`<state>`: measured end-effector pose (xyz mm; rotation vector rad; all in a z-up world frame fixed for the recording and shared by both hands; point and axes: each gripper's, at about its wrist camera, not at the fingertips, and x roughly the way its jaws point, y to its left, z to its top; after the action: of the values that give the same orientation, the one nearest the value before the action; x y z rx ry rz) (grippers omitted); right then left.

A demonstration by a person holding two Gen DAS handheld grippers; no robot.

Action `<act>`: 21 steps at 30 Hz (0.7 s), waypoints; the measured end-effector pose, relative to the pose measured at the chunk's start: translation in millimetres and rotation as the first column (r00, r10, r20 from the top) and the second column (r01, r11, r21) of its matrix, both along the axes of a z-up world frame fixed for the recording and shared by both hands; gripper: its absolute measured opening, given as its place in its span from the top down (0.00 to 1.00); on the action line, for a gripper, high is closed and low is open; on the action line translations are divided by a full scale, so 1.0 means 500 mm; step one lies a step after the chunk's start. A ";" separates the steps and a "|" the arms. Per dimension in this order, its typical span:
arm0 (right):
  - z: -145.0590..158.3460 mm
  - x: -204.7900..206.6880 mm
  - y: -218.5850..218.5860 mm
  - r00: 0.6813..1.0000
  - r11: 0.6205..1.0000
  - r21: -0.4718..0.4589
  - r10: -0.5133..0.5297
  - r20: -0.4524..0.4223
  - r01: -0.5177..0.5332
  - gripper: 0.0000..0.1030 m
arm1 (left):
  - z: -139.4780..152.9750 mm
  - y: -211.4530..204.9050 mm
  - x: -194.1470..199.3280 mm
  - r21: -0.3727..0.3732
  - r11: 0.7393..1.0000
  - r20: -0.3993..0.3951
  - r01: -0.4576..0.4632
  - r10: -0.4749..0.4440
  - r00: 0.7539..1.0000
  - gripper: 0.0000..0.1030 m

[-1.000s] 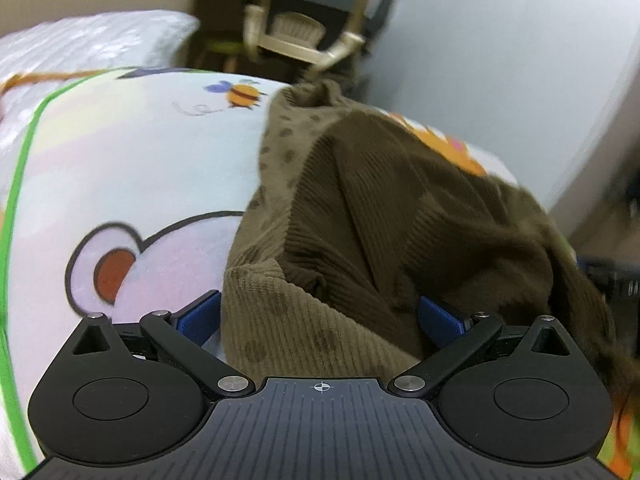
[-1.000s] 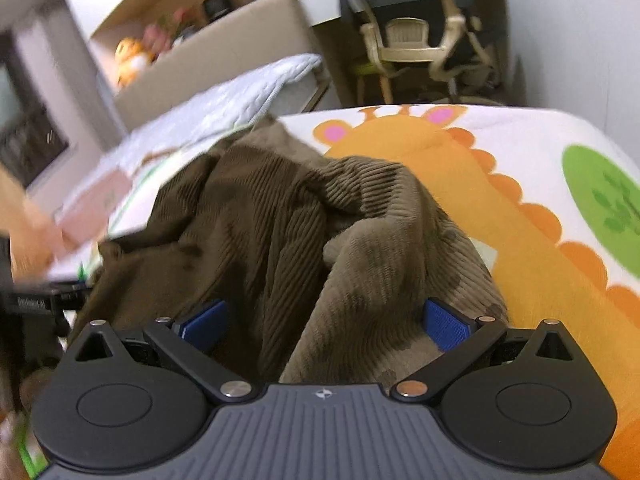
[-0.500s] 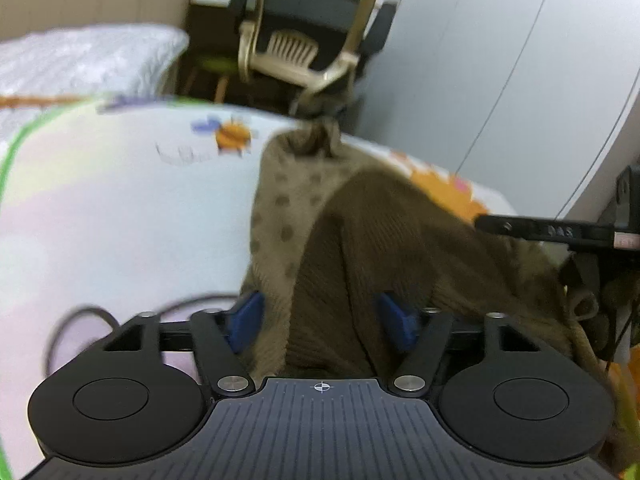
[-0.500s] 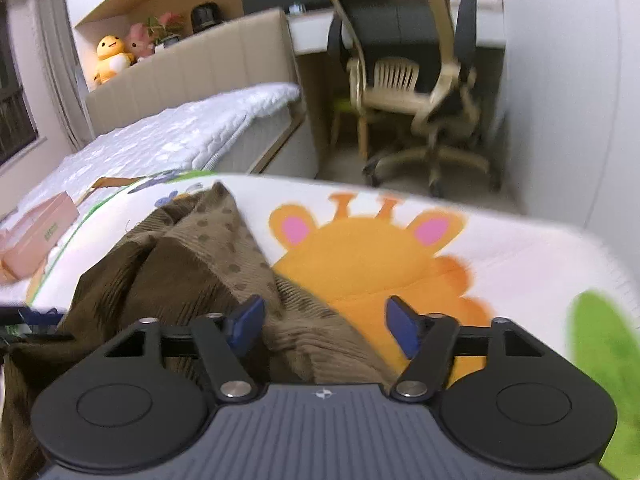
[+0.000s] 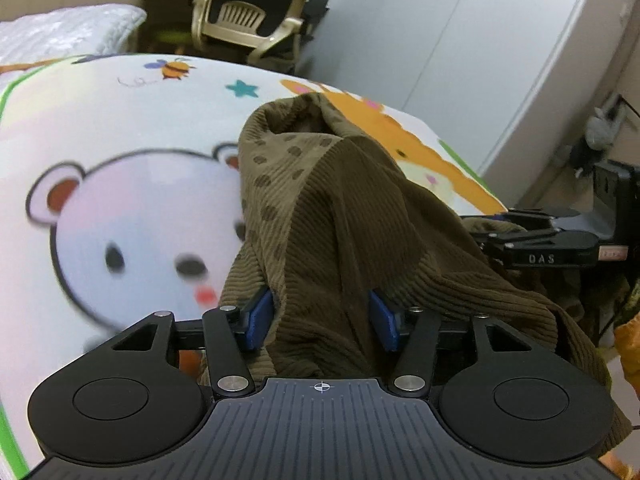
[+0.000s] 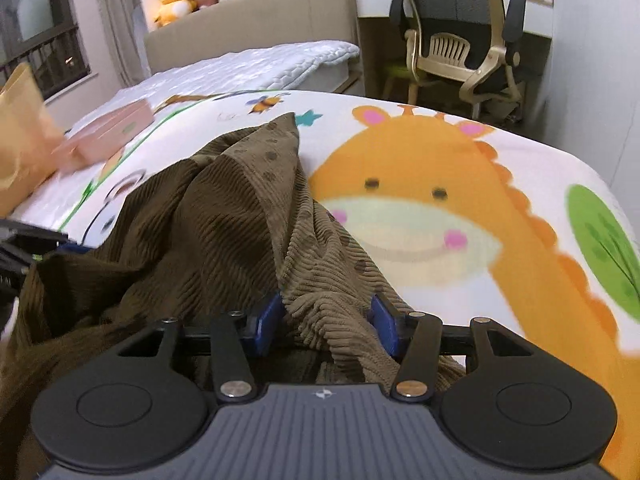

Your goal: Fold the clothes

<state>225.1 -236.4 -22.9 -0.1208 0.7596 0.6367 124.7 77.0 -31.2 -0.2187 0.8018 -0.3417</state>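
Note:
A brown corduroy garment (image 5: 340, 208) with a lighter dotted lining lies bunched on a cartoon-print blanket (image 5: 132, 200). My left gripper (image 5: 322, 312) has a thick fold of it filling the gap between its blue pads (image 5: 260, 316), and its jaws are closing on the cloth. In the right wrist view the same garment (image 6: 224, 208) rises toward my right gripper (image 6: 328, 316), whose jaws are also closing with a ribbed edge pinched between the pads (image 6: 382, 322). The right gripper's body (image 5: 532, 240) shows at the right edge of the left wrist view.
The blanket's giraffe print (image 6: 420, 216) spreads out to the right of the garment. A pink box (image 6: 104, 132) rests at the far left. Beyond the blanket are a white quilted bed (image 6: 260, 68), an office chair (image 6: 460, 48) and a white wall (image 5: 480, 60).
Both grippers went from wide open to closed on folds of the brown garment. The cloth has been drawn up and toward me, and more bare blanket now shows around it.

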 end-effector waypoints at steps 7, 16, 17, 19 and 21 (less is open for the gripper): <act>0.018 -0.046 -0.049 0.995 0.995 0.029 -0.098 0.000 0.098 0.47 | 0.049 -0.009 -0.050 -0.031 0.999 0.069 -0.036 0.038 0.997 0.22; 0.098 -0.183 -0.105 0.987 0.996 0.017 -0.089 0.132 0.088 0.33 | 0.098 -0.026 -0.132 -0.008 1.000 0.137 -0.014 0.014 0.990 0.11; 0.105 -0.199 -0.106 0.988 0.997 0.010 -0.077 0.135 0.076 0.33 | 0.096 -0.025 -0.133 -0.009 1.000 0.134 -0.017 0.018 0.991 0.11; 0.116 -0.230 -0.103 0.991 0.999 0.016 -0.043 0.128 0.041 0.33 | 0.091 -0.024 -0.136 -0.013 1.000 0.128 -0.022 0.023 0.991 0.10; 0.125 -0.257 -0.097 0.993 0.999 0.036 0.000 0.114 -0.004 0.30 | 0.088 -0.021 -0.137 -0.016 1.000 0.123 -0.022 0.024 0.992 0.10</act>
<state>96.5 -285.1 39.6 -0.1238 0.6373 0.6395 56.3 66.5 12.9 -0.2180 0.6747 -0.3362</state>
